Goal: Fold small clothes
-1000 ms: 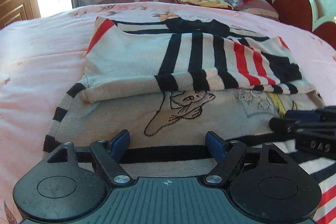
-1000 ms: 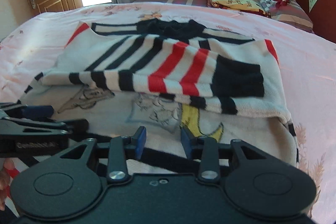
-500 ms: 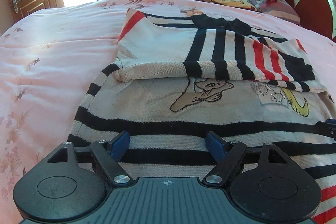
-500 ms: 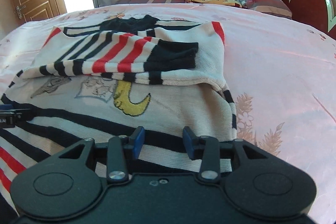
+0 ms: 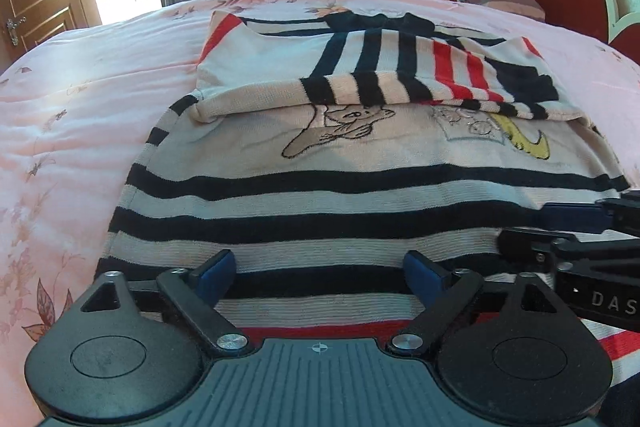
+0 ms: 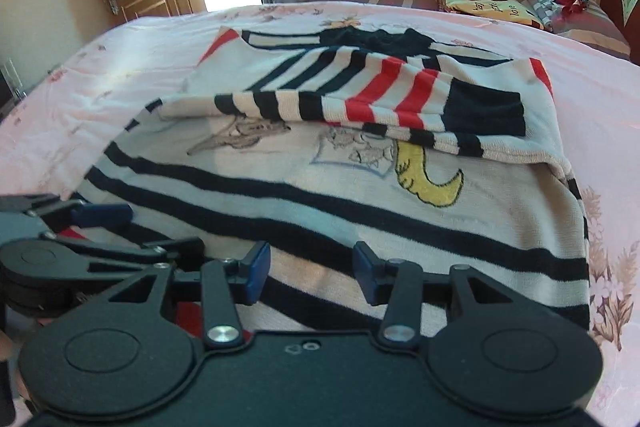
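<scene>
Both grippers tilt down over the striped sweater [image 5: 360, 187]. The left gripper [image 5: 320, 267] has just spread wide; the right gripper [image 6: 310, 267] has just opened further, gripping nothing. Sleeves lie folded across the chest.

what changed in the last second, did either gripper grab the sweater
No grab. Both grippers pulled back toward the near hem of the striped sweater, so more of its stripes show. The left gripper has just opened wider and the right gripper a little; neither pinches cloth. The sleeves stay folded across the chest.
</scene>
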`<state>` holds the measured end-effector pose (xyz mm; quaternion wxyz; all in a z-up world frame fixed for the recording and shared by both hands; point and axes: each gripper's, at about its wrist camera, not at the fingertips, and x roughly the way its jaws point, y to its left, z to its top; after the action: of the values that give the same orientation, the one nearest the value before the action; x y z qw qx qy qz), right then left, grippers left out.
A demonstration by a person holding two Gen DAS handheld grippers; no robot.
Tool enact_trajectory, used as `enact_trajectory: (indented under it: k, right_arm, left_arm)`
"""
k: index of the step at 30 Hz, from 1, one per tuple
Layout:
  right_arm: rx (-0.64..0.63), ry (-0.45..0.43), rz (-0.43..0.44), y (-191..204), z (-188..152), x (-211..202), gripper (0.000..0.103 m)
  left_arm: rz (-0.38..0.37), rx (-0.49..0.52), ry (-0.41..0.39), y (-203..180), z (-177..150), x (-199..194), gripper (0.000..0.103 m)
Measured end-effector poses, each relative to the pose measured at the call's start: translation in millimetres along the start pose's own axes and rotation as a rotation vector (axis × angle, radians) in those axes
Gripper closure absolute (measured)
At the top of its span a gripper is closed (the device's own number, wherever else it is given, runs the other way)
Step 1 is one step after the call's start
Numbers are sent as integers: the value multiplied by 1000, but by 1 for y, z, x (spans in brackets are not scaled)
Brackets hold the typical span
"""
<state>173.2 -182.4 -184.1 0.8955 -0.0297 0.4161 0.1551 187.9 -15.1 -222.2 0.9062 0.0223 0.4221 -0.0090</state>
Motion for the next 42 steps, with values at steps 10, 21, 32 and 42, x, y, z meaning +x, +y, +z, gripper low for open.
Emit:
enact_trajectory:
  k: [10,21,32,42]
  right_arm:
    - [89,-2,-251,-35,-48,-37,51]
    - [106,-71,-199,45,-42,-59,61]
    - [128,-3,-281,48,-77,-54,63]
    - [149,-13,-346,31,-99,-73,63]
  left_arm:
    - [-81,36,-21,43,-22,-13,5]
    - [-210,50,-55,40,-34,-51,5]
    - [-184,133,-48,43,-66,-51,5]
    - [-166,132,-44,52,-78,-64,5]
